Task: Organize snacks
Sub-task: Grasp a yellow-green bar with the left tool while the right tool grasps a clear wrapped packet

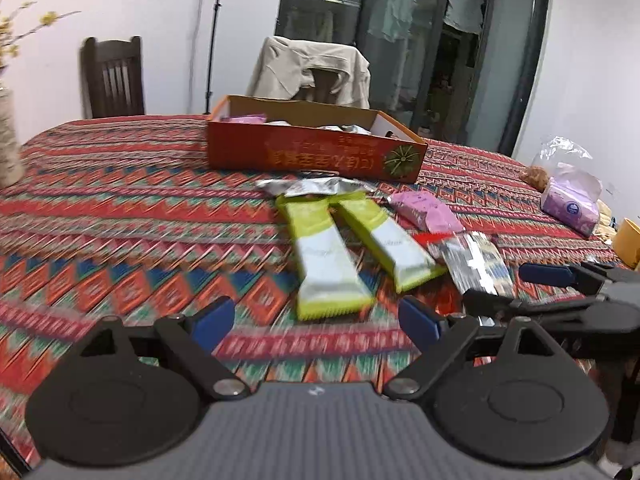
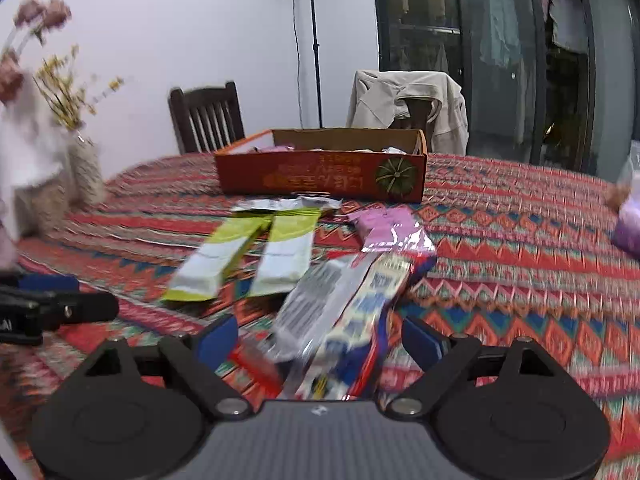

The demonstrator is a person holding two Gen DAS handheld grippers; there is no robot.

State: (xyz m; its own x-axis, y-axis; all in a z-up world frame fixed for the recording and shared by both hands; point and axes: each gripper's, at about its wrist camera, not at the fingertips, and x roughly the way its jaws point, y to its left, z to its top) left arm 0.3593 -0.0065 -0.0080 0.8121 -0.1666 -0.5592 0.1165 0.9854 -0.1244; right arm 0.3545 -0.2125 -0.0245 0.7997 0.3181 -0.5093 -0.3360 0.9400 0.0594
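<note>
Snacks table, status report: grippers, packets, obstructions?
Left gripper and right gripper open, empty. Green packets loose before box. Nothing blocking.

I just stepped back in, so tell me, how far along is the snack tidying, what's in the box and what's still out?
Done: a few packets, one pink, already lie in the orange box. In hand: nothing; the left gripper and right gripper are both open. Left: two green packets, a pink packet, silver packets and the striped packets lie on the tablecloth.
</note>
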